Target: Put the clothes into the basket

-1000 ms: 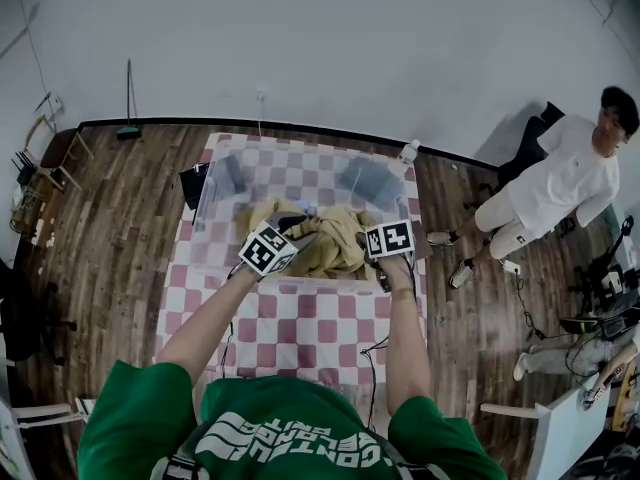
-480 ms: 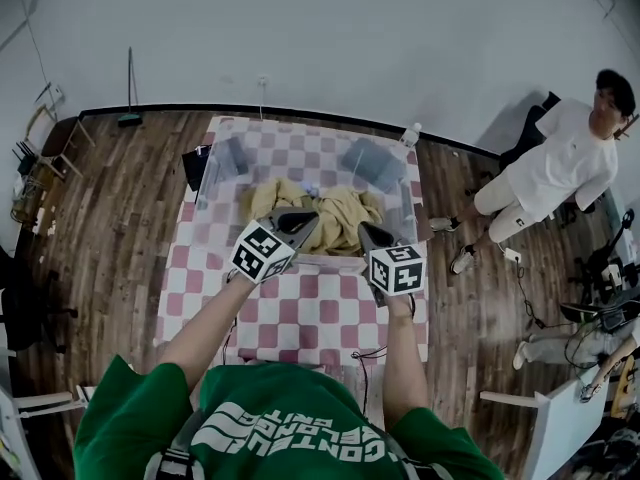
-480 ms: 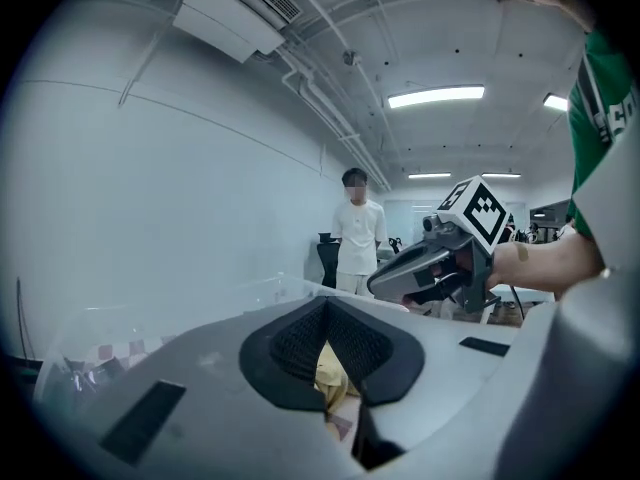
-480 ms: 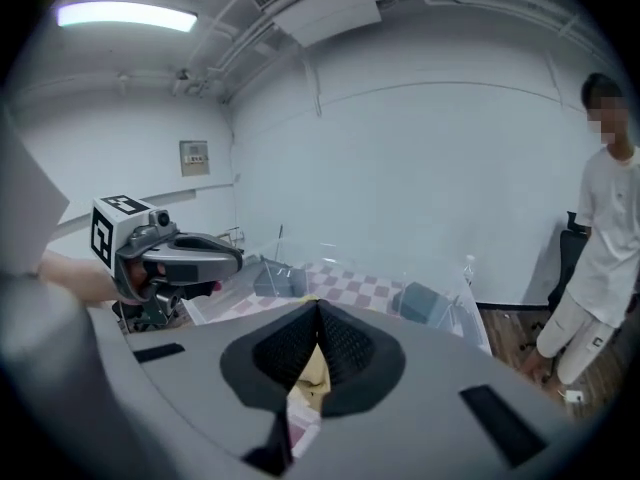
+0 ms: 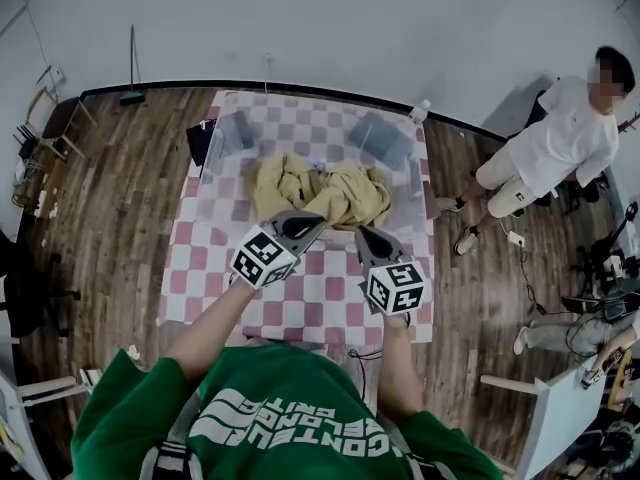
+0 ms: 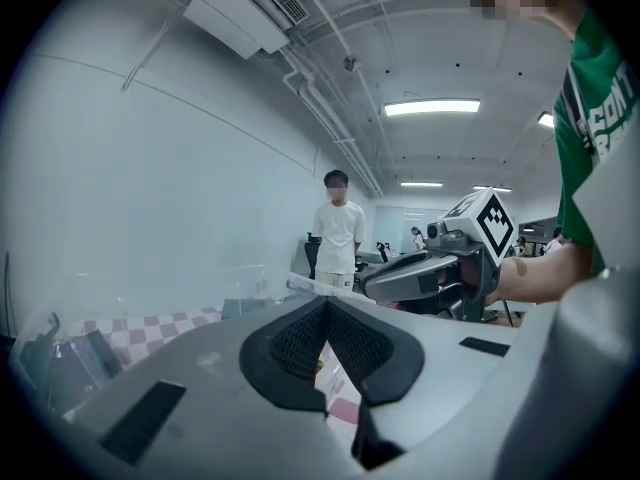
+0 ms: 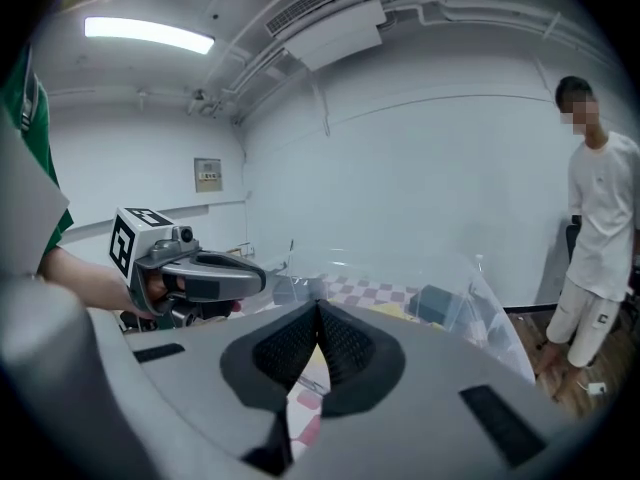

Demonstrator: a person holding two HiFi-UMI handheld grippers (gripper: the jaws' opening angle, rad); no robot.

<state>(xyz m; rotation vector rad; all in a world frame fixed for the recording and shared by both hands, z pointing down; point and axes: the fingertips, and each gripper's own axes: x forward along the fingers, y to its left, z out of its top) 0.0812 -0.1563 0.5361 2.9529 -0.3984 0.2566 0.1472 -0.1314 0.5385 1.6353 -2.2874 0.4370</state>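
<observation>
- Pink-and-white checked counter (image 5: 305,306): one;
- clear plastic basket (image 5: 216,153): one; a stray knock could slide it;
- yellow clothes (image 5: 320,190): one heap inside the basket; a fold near its front wall might spill out;
- left hand-held gripper (image 5: 318,222) and right hand-held gripper (image 5: 363,234): two, jaws together, empty.

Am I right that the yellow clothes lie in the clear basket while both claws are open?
Not quite: the left claw and right claw are shut, as each gripper view shows; the yellow clothes do lie in the clear basket.
</observation>
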